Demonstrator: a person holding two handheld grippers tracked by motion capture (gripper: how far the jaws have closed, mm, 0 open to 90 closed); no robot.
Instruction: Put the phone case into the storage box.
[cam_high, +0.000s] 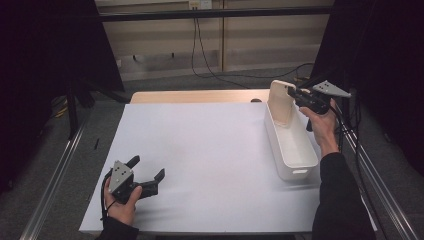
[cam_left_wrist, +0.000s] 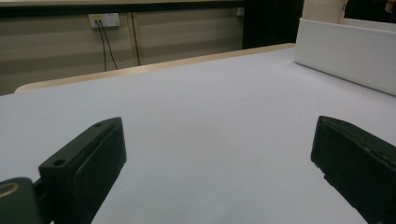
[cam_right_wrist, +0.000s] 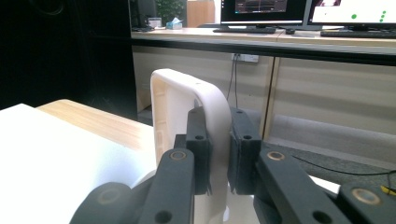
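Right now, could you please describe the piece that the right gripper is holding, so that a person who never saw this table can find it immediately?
Start from the white sheet covering the table and go to its far right edge, where a long white bin lies. At the bin's far end, the right gripper is shut on a cream lid standing upright. It is the only upright, rounded-corner piece there.

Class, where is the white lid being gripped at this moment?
In the high view the white lid stands upright at the far end of the long white bin, on the table's right side, pinched along its rim by the right gripper.
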